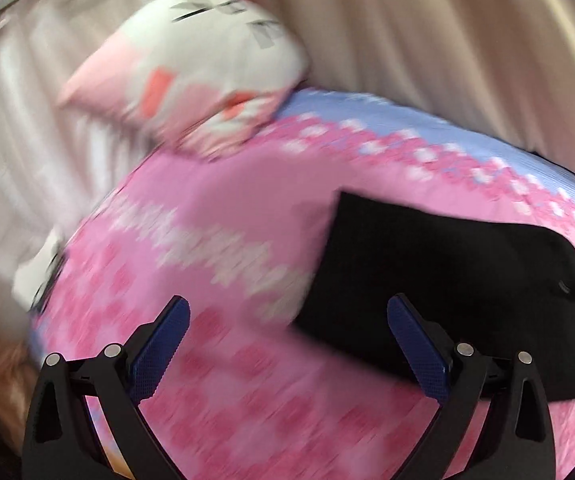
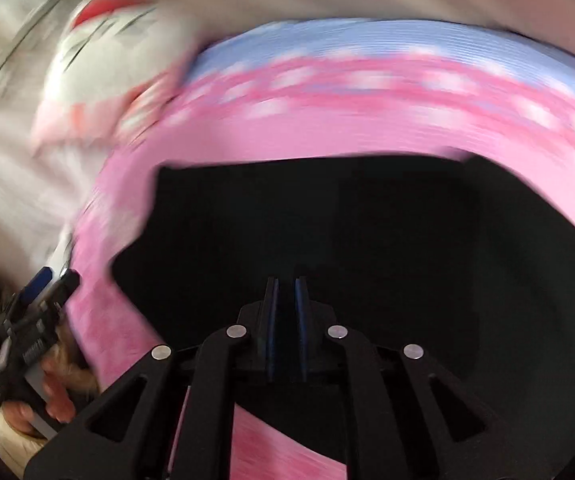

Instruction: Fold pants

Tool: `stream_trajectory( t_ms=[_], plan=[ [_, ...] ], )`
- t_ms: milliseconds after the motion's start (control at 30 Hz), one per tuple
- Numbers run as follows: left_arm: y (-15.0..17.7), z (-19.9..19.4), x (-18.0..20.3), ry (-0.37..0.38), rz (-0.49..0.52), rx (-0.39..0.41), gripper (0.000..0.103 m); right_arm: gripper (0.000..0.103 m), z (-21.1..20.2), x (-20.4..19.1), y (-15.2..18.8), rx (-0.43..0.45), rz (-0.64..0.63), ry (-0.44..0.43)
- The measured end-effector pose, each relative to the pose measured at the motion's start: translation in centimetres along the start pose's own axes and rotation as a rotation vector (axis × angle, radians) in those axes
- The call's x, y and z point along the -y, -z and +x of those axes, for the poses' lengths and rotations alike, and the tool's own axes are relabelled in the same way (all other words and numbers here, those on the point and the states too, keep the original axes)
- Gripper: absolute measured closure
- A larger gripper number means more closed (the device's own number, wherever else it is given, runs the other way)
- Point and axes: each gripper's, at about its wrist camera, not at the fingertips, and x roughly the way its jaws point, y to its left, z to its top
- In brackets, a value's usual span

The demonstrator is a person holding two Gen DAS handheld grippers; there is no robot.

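Black pants (image 1: 447, 280) on bed (image 1: 227, 240): soft, limp, light; likely to sag. Left tongs (image 1: 287, 344) wide, empty, beside pants' corner. Right tongs (image 2: 286, 320) nearly closed over pants; grip uncertain.

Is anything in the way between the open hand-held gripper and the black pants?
Nothing visible is. The left hand-held gripper is open above the pink bedspread, and the black pants lie just to its right with only bare bedspread between them. The cartoon pillow sits farther back, out of the way.
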Motion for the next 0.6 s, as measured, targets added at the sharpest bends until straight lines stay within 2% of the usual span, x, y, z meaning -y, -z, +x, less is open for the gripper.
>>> stream_trajectory(
  t_ms=[67,133,200,233,267,300,367,400,467,533,567,600],
  plan=[
    [-0.7,2.0,2.4,-0.013,0.061,-0.018,0.005,0.094,-1.7,4.1,-0.7,0.057,0.112,0.058],
    [-0.4,4.7,4.1,-0.071,0.121,-0.07,0.005,0.094,-2.1,6.7,-2.5,0.096,0.183,0.058],
    [0.7,6.7,4.8,-0.115,0.15,-0.122,0.005,0.094,0.7,7.9,-4.6,0.024,0.183,0.015],
    [1.3,7.7,4.7,-0.143,0.154,-0.161,0.005,0.1,2.1,8.5,-5.6,-0.011,0.147,0.011],
    [2.0,8.3,4.3,-0.147,0.137,-0.177,0.005,0.103,3.5,8.9,-6.5,-0.016,0.114,0.055],
    [2.3,8.3,4.0,-0.137,0.117,-0.166,0.005,0.103,4.1,9.1,-6.8,0.014,0.139,0.053],
    [2.7,8.1,3.6,-0.135,0.08,-0.156,0.005,0.101,3.5,11.0,-7.4,0.077,0.307,-0.045],
    [2.6,8.1,3.8,-0.152,0.086,-0.157,0.005,0.095,3.0,10.7,-7.2,0.099,0.305,-0.065],
    [2.5,7.9,4.4,-0.194,0.109,-0.159,0.005,0.095,2.3,8.9,-6.3,0.096,0.213,-0.12],
    [2.6,7.6,5.5,-0.254,0.14,-0.152,0.005,0.096,2.6,8.6,-6.3,0.093,0.16,-0.119],
    [2.5,7.5,6.0,-0.283,0.154,-0.149,0.005,0.101,4.8,11.5,-7.8,0.078,0.252,-0.129],
    [2.5,7.5,6.4,-0.31,0.167,-0.146,0.005,0.103,5.6,12.6,-8.1,0.048,0.296,-0.167]
  ],
)
